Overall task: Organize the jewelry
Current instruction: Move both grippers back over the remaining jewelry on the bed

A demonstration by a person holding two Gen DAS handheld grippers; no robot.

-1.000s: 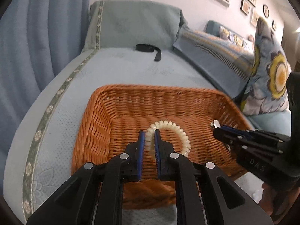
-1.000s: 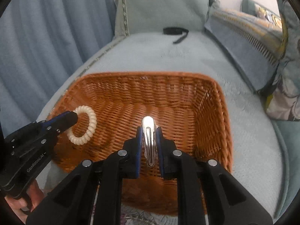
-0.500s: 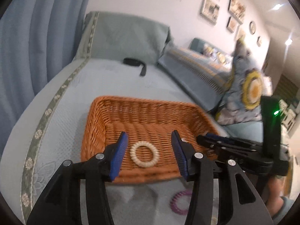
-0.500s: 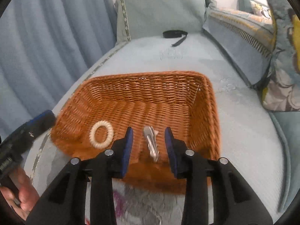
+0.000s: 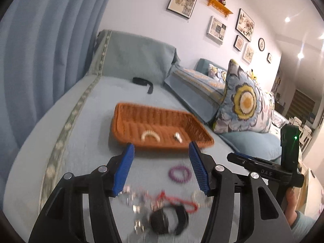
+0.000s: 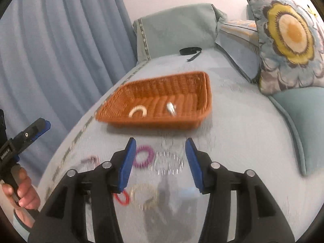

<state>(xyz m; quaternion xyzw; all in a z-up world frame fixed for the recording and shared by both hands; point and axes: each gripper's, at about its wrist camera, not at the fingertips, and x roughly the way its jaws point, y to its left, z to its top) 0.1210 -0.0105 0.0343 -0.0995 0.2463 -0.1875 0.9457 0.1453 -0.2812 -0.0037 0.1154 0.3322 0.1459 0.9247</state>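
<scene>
An orange wicker basket [image 5: 125, 119] [image 6: 182, 83] sits on the blue sofa seat. Inside lie a white spiral bracelet [image 5: 150, 135] [image 6: 138, 110] and a silver hair clip [image 5: 177, 136] [image 6: 171, 108]. My left gripper [image 5: 161, 167] is open and empty, held back from the basket above loose jewelry: a purple spiral band [image 5: 179, 174] [image 6: 144, 156], a red cord [image 5: 178, 200], a black item [image 5: 168, 221], silver pieces. My right gripper [image 6: 159, 162] is open and empty above a beaded silver bracelet [image 6: 168, 165], a red ring [image 6: 121, 197] and a gold ring [image 6: 144, 196].
A black strap [image 5: 142, 82] [image 6: 190, 51] lies at the far end of the seat. A floral cushion [image 5: 243, 103] [image 6: 289, 32] leans at the right. Blue curtains [image 5: 40, 50] hang at the left. The other gripper shows at each view's edge [image 5: 263, 168] [image 6: 24, 137].
Both grippers opened, dropped the white bracelet and the hair clip into the basket, then pulled back and up. Loose jewelry in front of the basket has come into view.
</scene>
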